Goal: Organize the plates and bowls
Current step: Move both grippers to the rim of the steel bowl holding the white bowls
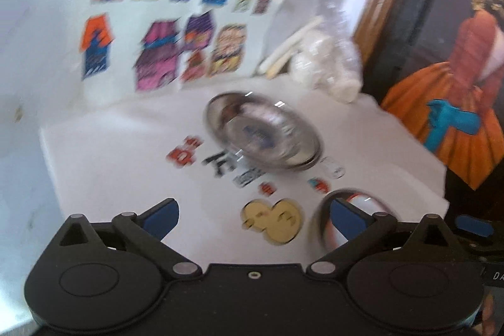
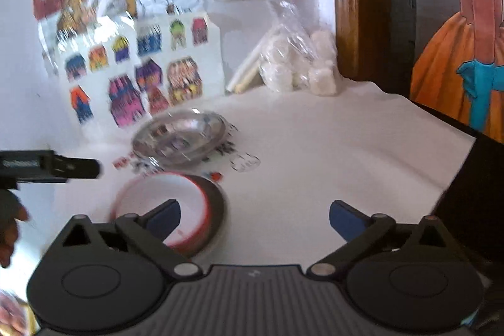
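Two dishes sit apart on the white desk (image 2: 315, 147): a steel plate (image 1: 263, 133) further back toward the wall, and a red-rimmed bowl (image 2: 176, 207) nearer the person, likely waiting to be stacked. Both tools hang empty, which suits the start of a reach: the left hand-held gripper (image 1: 253, 214) has its jaws spread wide, and so does the right hand-held gripper (image 2: 255, 218). Only the right view shows the whole bowl; the left view catches only its edge, but adds a yellow sticker (image 1: 272, 219) on the desk.
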